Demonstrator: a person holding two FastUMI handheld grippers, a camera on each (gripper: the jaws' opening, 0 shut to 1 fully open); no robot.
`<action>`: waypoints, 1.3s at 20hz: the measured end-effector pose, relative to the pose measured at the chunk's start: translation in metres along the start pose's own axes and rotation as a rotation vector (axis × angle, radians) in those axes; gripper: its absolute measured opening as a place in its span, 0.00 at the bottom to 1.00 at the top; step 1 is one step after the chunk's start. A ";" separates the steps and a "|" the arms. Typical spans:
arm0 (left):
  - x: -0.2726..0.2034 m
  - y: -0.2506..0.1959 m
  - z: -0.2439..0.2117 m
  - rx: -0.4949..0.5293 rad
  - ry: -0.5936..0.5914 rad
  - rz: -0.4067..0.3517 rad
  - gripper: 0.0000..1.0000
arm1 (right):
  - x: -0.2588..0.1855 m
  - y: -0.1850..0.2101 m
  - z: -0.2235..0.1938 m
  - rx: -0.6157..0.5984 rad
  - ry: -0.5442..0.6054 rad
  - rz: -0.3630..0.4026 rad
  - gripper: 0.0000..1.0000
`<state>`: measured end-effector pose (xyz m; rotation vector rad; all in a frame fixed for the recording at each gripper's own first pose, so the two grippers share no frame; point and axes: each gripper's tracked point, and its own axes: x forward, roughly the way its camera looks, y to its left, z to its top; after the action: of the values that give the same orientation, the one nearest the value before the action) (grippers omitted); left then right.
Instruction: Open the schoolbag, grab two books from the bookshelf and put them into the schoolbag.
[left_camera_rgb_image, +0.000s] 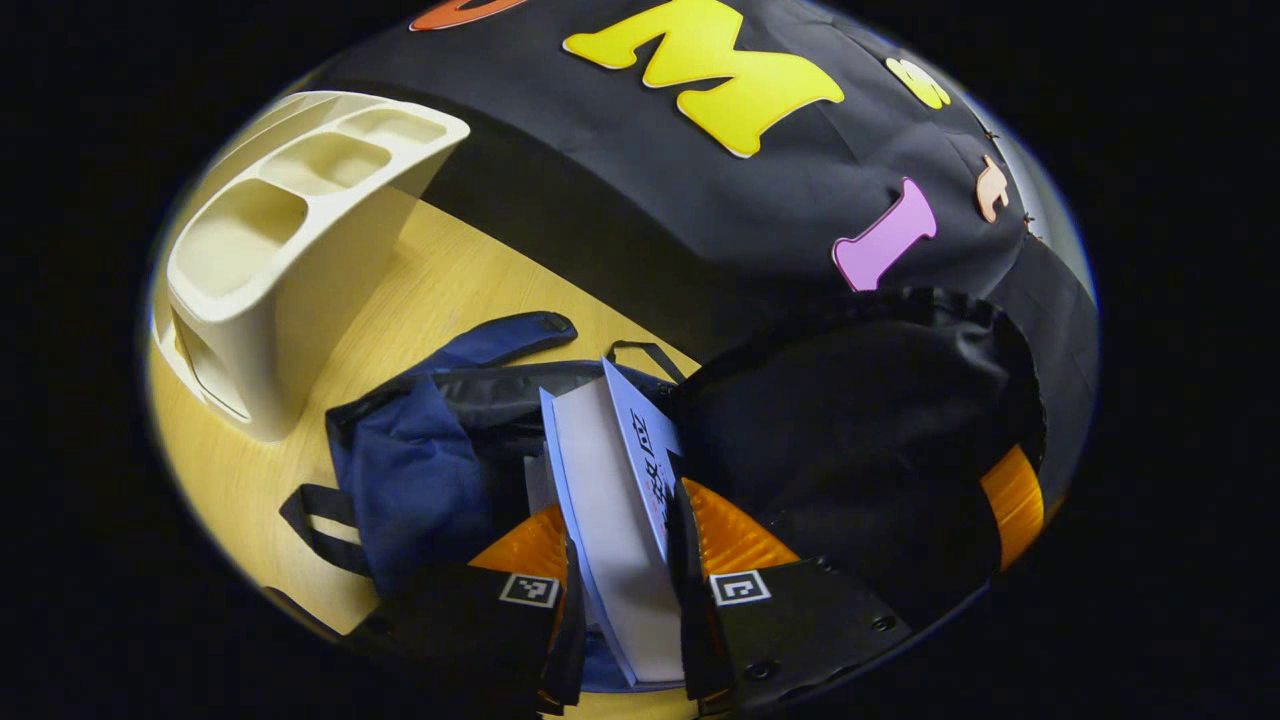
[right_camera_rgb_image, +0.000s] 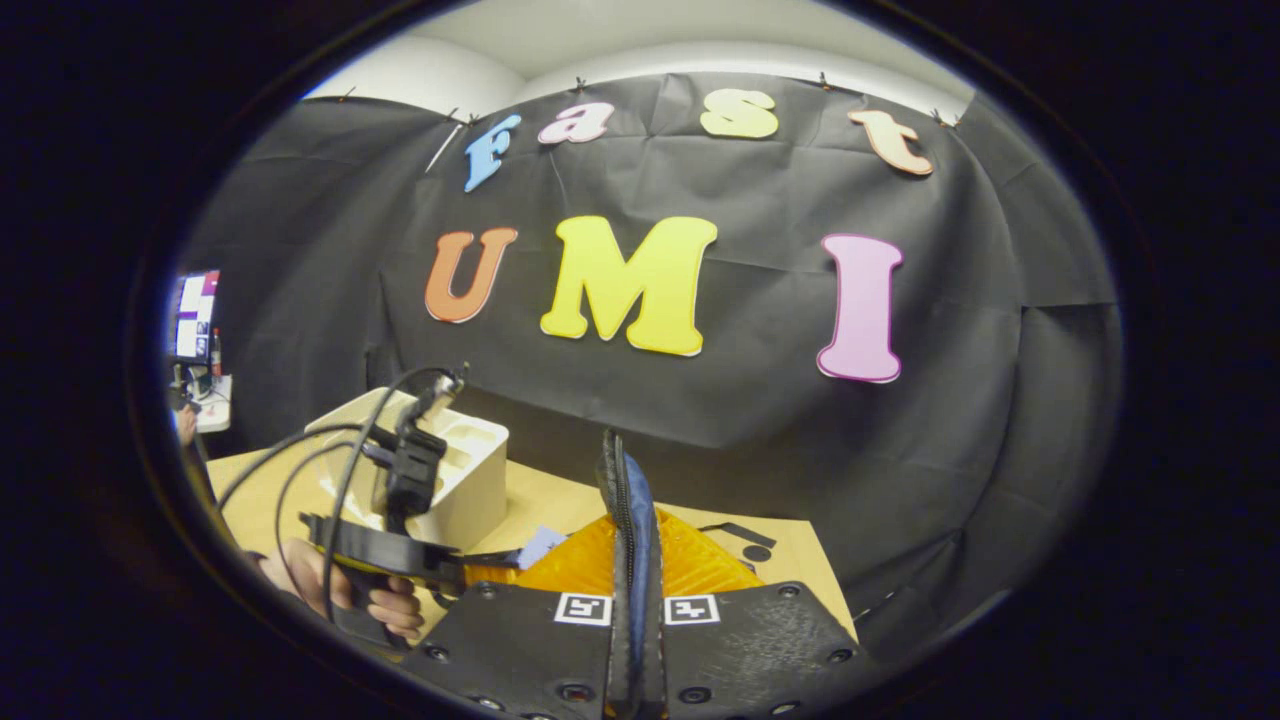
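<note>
The left gripper (left_camera_rgb_image: 625, 560) clamps a book (left_camera_rgb_image: 620, 500) between its fingers above the schoolbag (left_camera_rgb_image: 420, 470); the right gripper (right_camera_rgb_image: 636, 600) pinches the schoolbag's zipper edge (right_camera_rgb_image: 625, 520).

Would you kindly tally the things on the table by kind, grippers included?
Books: 1
Schoolbags: 1
Bookshelves: 1
Grippers: 2, left and right
Total: 5

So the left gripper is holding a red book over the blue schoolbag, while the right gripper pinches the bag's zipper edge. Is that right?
Nearly. The book between the left gripper's fingers is light blue with white pages, not red, as the left gripper view shows. It is over the blue schoolbag, and the right gripper does pinch the bag's zipper edge.
</note>
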<state>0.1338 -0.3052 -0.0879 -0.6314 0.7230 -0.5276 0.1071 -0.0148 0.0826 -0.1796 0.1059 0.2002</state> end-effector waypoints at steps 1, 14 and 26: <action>0.009 -0.002 -0.005 -0.006 -0.003 -0.006 0.41 | -0.001 -0.002 -0.001 0.001 -0.001 0.002 0.04; 0.035 -0.004 -0.021 -0.173 0.075 -0.038 0.46 | 0.005 -0.023 -0.025 0.051 0.033 -0.040 0.05; 0.029 0.039 -0.034 0.068 0.111 0.152 0.83 | 0.001 -0.046 -0.081 0.076 0.176 -0.157 0.08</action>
<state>0.1358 -0.3084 -0.1468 -0.4824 0.8469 -0.4473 0.1105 -0.0743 0.0110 -0.1288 0.2731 0.0236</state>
